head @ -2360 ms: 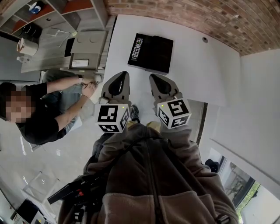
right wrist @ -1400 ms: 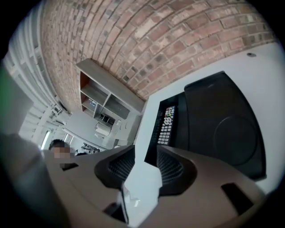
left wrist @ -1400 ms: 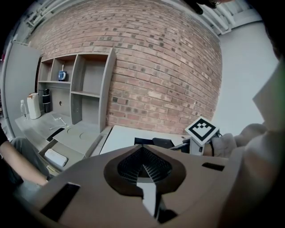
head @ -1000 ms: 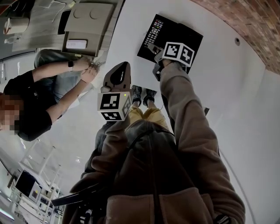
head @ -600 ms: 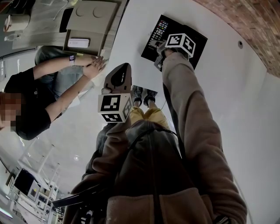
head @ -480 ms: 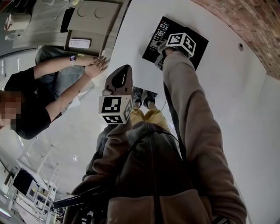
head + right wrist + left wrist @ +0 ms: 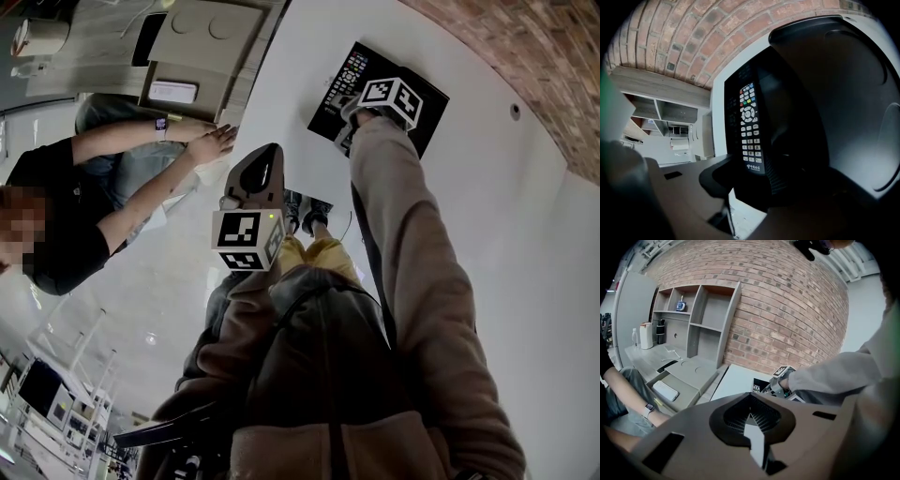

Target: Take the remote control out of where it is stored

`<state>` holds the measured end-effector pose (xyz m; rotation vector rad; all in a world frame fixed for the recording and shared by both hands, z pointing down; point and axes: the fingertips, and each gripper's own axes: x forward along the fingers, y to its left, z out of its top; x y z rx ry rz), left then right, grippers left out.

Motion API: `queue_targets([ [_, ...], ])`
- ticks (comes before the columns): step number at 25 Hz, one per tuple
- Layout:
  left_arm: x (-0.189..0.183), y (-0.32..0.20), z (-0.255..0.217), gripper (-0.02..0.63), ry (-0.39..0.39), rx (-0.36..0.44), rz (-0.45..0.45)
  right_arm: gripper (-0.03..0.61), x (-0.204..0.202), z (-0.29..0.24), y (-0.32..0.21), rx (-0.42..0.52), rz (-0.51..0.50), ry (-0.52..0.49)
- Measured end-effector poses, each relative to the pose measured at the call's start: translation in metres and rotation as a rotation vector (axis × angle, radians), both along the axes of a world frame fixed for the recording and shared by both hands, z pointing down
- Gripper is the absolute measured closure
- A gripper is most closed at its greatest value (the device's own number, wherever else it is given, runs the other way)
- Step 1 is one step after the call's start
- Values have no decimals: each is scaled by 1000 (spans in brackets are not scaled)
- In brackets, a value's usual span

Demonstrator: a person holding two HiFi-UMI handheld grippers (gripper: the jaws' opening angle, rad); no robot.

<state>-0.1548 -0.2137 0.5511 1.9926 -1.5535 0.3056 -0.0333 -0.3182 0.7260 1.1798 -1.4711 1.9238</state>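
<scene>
Both grippers differ: right gripper [image 7: 345, 111] jaws, just opening, straddle the remote control [image 7: 749, 126] ungripped; left gripper [image 7: 265, 156] jaws clenched empty.

Wrapped in a fleece jacket [image 7: 309, 375], dull brown over chest and shoulders, soft and slightly nubbly. Paler tan band [image 7: 319, 442] across the part nearest the head camera. Dark zip line [image 7: 324, 394] straight down the front; thin dark cord [image 7: 323, 284] arcing over the upper chest. Long sleeves in the same taupe: right sleeve [image 7: 412, 281] loosely creased along its length and gathered at the cuff, left sleeve [image 7: 234, 314] shorter in view and darker in shade. From the left gripper view, paler, almost grey-beige. Below the jacket, mustard-yellow trousers [image 7: 319, 251]. Dark shoes [image 7: 302, 208] with lighter trim.
</scene>
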Motion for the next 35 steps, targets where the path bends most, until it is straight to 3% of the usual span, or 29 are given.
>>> queue_targets([
  [10,-12,14,9,609,-4,-16,-26,422,-8,19,-4,49,-76,51],
  [14,-17,21,14,607,-5,-32,-37,423,-17,15,-9,173,-126,37],
  [20,-19,26,18,609,-2,-36,-41,448,-16,1,-14,247,-73,-33],
  [27,-18,26,16,609,7,-33,-34,463,-11,-13,-11,197,19,-111],
  [35,-8,23,8,609,4,-12,-18,472,0,-36,3,261,19,-142],
])
